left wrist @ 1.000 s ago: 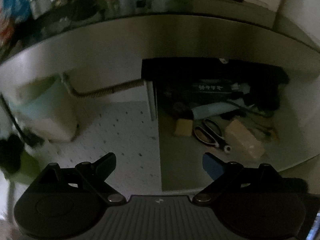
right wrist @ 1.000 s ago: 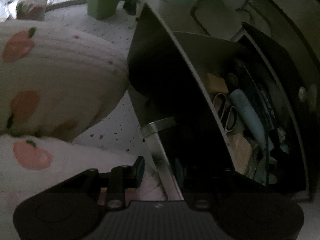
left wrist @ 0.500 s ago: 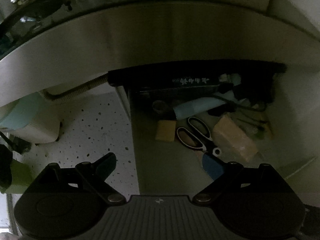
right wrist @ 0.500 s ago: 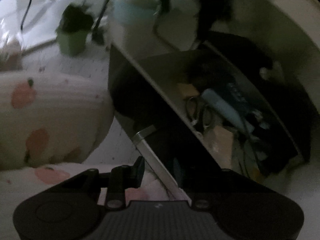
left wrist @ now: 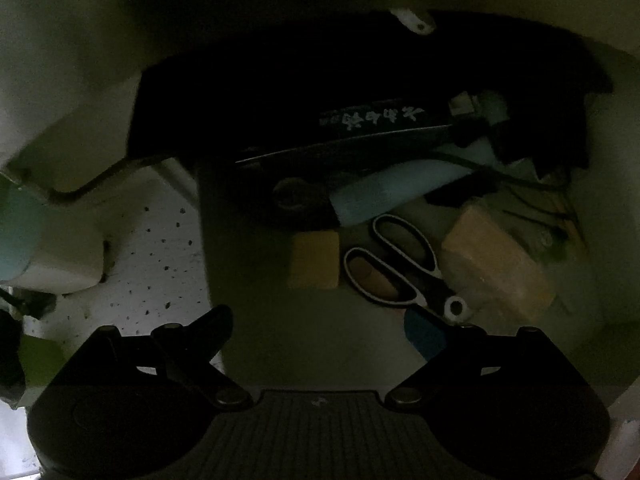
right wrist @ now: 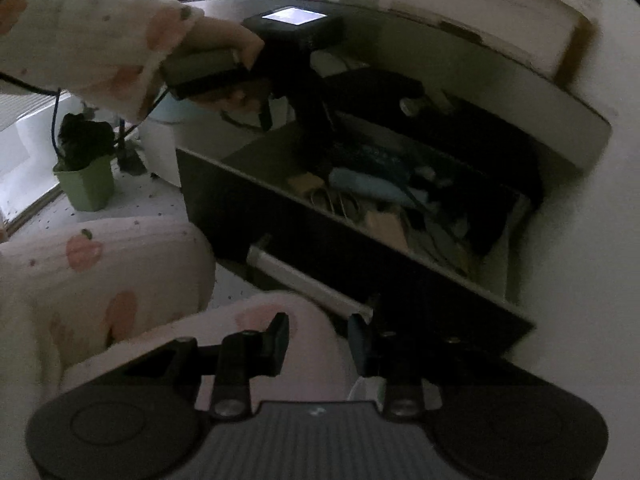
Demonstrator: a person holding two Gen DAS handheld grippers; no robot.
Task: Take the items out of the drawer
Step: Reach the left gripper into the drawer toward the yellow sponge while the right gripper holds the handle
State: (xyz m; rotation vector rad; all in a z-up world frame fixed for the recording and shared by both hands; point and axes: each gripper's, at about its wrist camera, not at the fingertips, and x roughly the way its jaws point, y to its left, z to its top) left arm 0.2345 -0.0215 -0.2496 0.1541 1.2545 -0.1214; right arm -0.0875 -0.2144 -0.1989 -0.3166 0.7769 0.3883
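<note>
The drawer [left wrist: 256, 264] stands pulled open, its dark front [right wrist: 320, 240] and metal handle [right wrist: 304, 276] facing me. Inside lie black-and-white scissors [left wrist: 404, 268], a small tan block [left wrist: 314, 260], a larger tan block [left wrist: 496, 268], a pale blue tube [left wrist: 400, 192] and a dark sleeve with white lettering [left wrist: 372, 120]. My left gripper [left wrist: 320, 328] is open and empty, hovering over the drawer's near end just short of the scissors. My right gripper [right wrist: 318, 340] is open and empty, in front of the drawer, close to the handle.
The drawer's back is cluttered with cables and dark items [left wrist: 532, 184]. A countertop edge [right wrist: 480, 52] overhangs it. A green pot [right wrist: 86, 184] and a white bin [left wrist: 52, 256] stand on the speckled floor at left. My knees in peach-print fabric [right wrist: 100, 272] lie beside the right gripper.
The left gripper has moved in and down over the open drawer, closer to the scissors. The right gripper has pulled back off the drawer front and now views it from outside.
</note>
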